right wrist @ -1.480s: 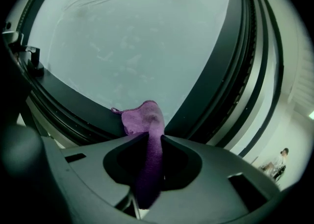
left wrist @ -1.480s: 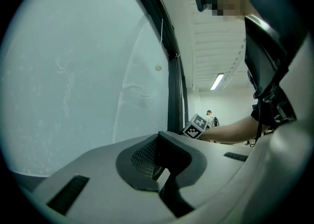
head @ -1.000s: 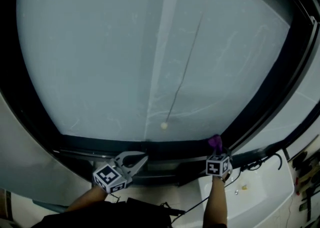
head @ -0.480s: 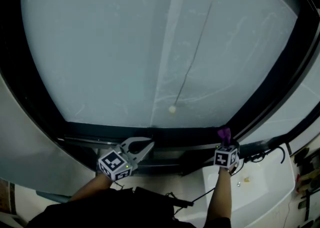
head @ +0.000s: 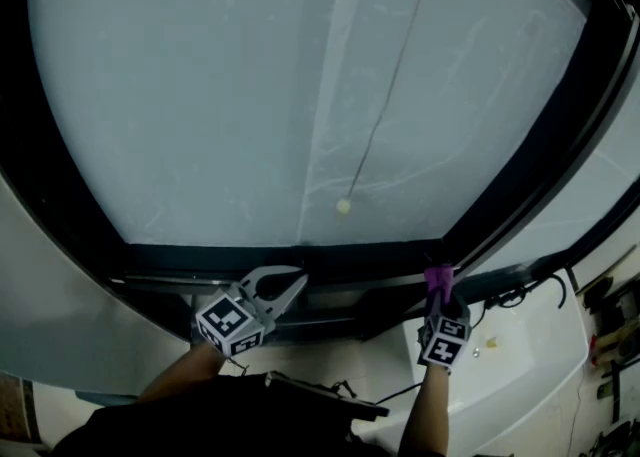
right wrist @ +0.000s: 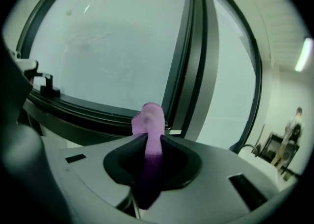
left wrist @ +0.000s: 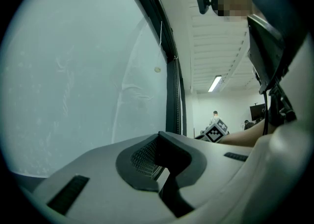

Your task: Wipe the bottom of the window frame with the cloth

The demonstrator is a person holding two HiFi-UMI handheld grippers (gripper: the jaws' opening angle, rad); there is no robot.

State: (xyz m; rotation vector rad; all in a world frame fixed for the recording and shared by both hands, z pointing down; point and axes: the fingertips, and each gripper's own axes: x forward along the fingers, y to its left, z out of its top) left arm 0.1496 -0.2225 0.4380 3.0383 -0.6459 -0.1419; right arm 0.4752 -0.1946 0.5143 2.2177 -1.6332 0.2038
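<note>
1. The bottom rail of the window frame (head: 200, 263) ran dark beneath a frosted pane (head: 220, 95).
2. The right claw (head: 438, 297) was clamped on a purple cloth (head: 436, 279). The right gripper view showed both jaws pinching the cloth (right wrist: 149, 120), with its rounded end sticking out past the tips.
3. That free end of the cloth sat at the rail's right end, close to the corner where the dark upright met it. I could not tell whether it touched the rail.
4. The left claw (head: 292, 283) had its jaws together with nothing between them. Its tips pointed at the rail near the rail's middle, just short of it.
5. A thin cord ending in a small pale bead (head: 343, 206) hung in front of the pane above the rail, between the two claws.
</note>
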